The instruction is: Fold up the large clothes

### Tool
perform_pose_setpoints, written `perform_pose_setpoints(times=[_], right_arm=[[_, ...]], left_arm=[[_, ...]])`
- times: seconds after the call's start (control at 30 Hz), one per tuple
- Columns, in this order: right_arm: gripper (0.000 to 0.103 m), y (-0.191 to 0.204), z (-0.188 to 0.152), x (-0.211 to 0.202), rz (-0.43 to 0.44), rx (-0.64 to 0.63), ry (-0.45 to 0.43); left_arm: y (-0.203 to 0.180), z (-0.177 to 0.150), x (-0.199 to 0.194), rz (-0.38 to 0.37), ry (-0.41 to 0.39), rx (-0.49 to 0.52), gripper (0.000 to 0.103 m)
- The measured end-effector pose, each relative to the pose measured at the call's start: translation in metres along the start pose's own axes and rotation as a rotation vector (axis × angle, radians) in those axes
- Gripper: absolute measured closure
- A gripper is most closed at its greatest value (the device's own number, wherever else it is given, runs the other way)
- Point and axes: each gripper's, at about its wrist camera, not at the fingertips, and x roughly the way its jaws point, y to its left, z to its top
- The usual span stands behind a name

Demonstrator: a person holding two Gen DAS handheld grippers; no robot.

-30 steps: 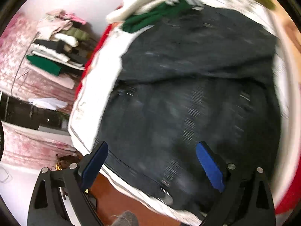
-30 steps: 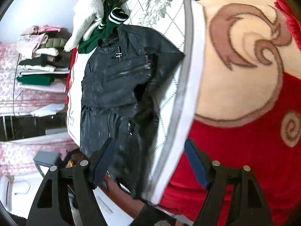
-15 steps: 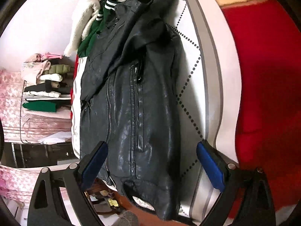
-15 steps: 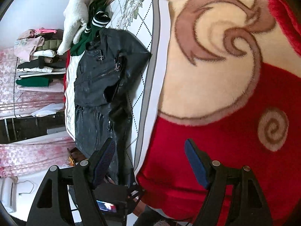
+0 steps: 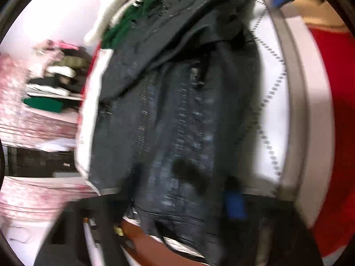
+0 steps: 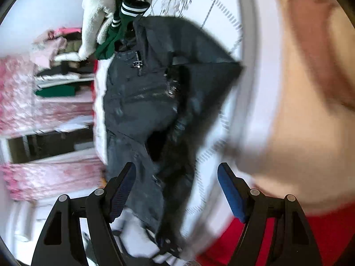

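**On the bed: jacket spread, folding barely begun**

Nearest, right gripper (image 6: 176,190): blue-padded jaws wide apart, nothing between them, poised above the hem end. Left gripper (image 5: 177,206): heavily blurred, one blue pad visible low beside the hem, jaw state impossible to tell.

Beyond, black leather-look zip jacket (image 6: 142,102) lying lengthwise on white quilted bedspread with dotted diamond lines (image 5: 275,119). One sleeve angled out across the body; otherwise unfolded. Most of the fold left, by the look of it.

Surface glossy, creased, stiff-looking; metal zips and pulls.

Farther, green knit garment with striped cuffs (image 6: 124,22), fluffy white garment (image 6: 93,17), red-and-cream plush blanket (image 6: 310,102).
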Motion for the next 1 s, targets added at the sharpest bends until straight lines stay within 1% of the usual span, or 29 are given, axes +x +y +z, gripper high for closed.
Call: perform_pose_setpoints(times=[0.03,0.07,0.13,0.17,0.23,0.3,0.33,0.37,0.43,0.47,0.5,0.57,0.63,0.67,0.7,0.77,0.83,0.87,0.93,0.97,1.0], right_arm=[[0.025,-0.003,0.006,0.011,0.031,0.030,0.005],[0.025,-0.007,0.010,0.020,0.058,0.058,0.007],[0.025,-0.015,0.017,0.034,0.108,0.111,0.005],[0.025,-0.020,0.020,0.040,0.155,0.150,-0.006],[0.026,-0.023,0.024,0.046,0.208,0.205,-0.032],[0.051,-0.020,0.028,0.048,0.235,0.240,-0.074],[0.064,-0.017,0.029,0.051,0.212,0.247,-0.073],[0.074,-0.013,0.030,0.053,0.189,0.250,-0.080],[0.080,0.003,0.028,0.050,0.116,0.233,-0.110],[0.082,0.011,0.026,0.048,0.102,0.225,-0.118],[0.083,0.027,0.024,0.043,0.079,0.212,-0.130],[0.084,0.057,0.024,0.035,0.060,0.195,-0.145],[0.084,0.092,0.024,0.028,0.026,0.150,-0.157],[0.084,0.119,0.024,0.028,-0.002,0.111,-0.163],[0.084,0.138,0.025,0.029,-0.021,0.086,-0.168],[0.085,0.186,0.029,0.036,-0.072,0.026,-0.172],[0.084,0.221,0.031,0.044,-0.114,-0.019,-0.167],[0.085,0.246,0.035,0.056,-0.147,-0.046,-0.163],[0.085,0.283,0.042,0.079,-0.201,-0.087,-0.152],[0.085,0.295,0.043,0.090,-0.222,-0.101,-0.146],[0.085,0.309,0.047,0.107,-0.249,-0.113,-0.140]], left_arm=[[0.000,-0.001,-0.003,-0.031,-0.003,-0.006,0.085],[0.000,-0.002,-0.007,-0.041,-0.013,-0.009,0.094],[0.004,-0.002,-0.016,-0.052,-0.043,-0.031,0.099],[0.008,-0.001,-0.021,-0.059,-0.052,-0.044,0.100],[0.019,0.001,-0.026,-0.073,-0.062,-0.069,0.100],[0.032,0.003,-0.029,-0.086,-0.074,-0.096,0.100],[0.039,0.004,-0.032,-0.092,-0.080,-0.109,0.100],[0.047,0.005,-0.033,-0.101,-0.089,-0.124,0.100],[0.063,0.006,-0.034,-0.122,-0.100,-0.150,0.100],[0.068,0.005,-0.034,-0.132,-0.104,-0.162,0.100],[0.078,0.004,-0.035,-0.147,-0.109,-0.176,0.100],[0.097,0.000,-0.038,-0.177,-0.124,-0.201,0.100],[0.118,-0.004,-0.041,-0.206,-0.142,-0.222,0.100],[0.129,-0.006,-0.043,-0.221,-0.151,-0.233,0.100],[0.143,-0.008,-0.043,-0.241,-0.158,-0.252,0.100],[0.173,-0.009,-0.038,-0.283,-0.161,-0.289,0.100],[0.202,-0.009,-0.027,-0.331,-0.149,-0.335,0.099],[0.216,-0.009,-0.021,-0.350,-0.144,-0.355,0.099],[0.245,-0.008,-0.002,-0.394,-0.122,-0.404,0.099],[0.262,-0.008,0.012,-0.421,-0.109,-0.438,0.098],[0.271,-0.008,0.024,-0.431,-0.098,-0.454,0.098]])
